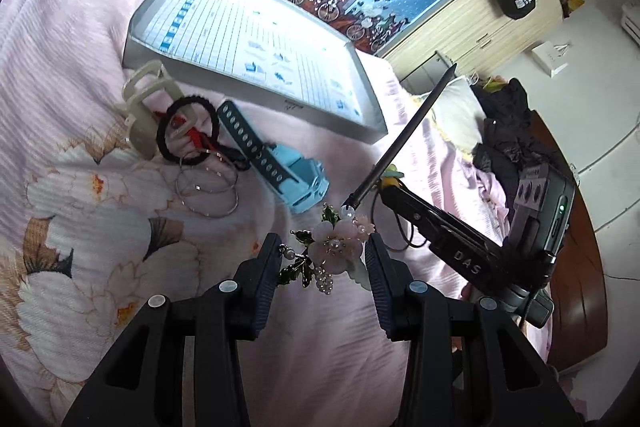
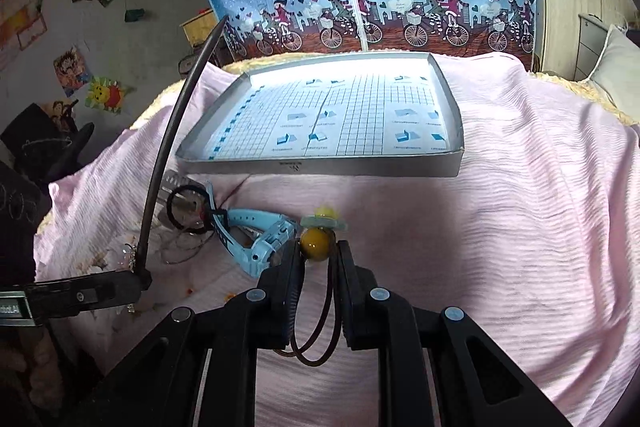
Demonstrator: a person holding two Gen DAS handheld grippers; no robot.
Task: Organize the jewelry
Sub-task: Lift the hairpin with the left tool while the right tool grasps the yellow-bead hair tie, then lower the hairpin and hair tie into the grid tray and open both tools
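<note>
On the pink bedspread (image 2: 520,227), both grippers hold jewelry.
Left gripper (image 1: 324,255) jaws grasp a flower hairpin (image 1: 338,243); right gripper (image 2: 318,259) jaws pinch a yellow-bead hair tie (image 2: 316,245), near the tray (image 2: 320,167).

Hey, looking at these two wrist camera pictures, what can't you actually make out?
- Left wrist view: whether the left gripper grips the flower hairpin; contact unclear.
- Right wrist view: how the hair tie cord ends; the fingers hide it.
- Both views: print on the tray liner, too small.
- Left wrist view: red item inside the black hair band, overlapped.
</note>
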